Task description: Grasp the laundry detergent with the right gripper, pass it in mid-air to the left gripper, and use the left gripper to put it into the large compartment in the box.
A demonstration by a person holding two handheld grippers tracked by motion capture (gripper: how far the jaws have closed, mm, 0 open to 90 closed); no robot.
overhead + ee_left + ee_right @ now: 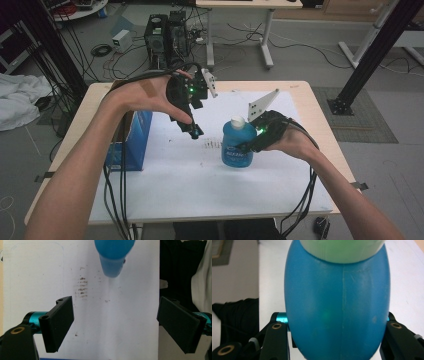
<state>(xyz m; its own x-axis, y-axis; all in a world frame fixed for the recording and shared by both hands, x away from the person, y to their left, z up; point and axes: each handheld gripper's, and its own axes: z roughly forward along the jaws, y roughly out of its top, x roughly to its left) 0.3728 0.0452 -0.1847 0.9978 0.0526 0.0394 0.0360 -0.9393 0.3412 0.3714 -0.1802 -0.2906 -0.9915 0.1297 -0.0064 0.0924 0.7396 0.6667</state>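
Blue translucent plastic bottle with a white cap (238, 143) stands upright near the middle of the white sheet (175, 180) covering the light wooden table (320, 120). Bottle is rounded and egg-like in body, with a label on its front and a vertical mould seam showing in the right gripper view (337, 305). Right gripper (248, 146) comes at the bottle from its right side; both black jaws are pressed against the body, closed onto it low down. Left gripper (195, 131) hangs in the air just left of the bottle, clear of it, jaws spread wide with nothing between them (115, 325). Faint brown smudges (82, 287) mark the sheet just left of the bottle's base. A blue cardboard box (131, 142) sits well left of the bottle, at the table's edge.
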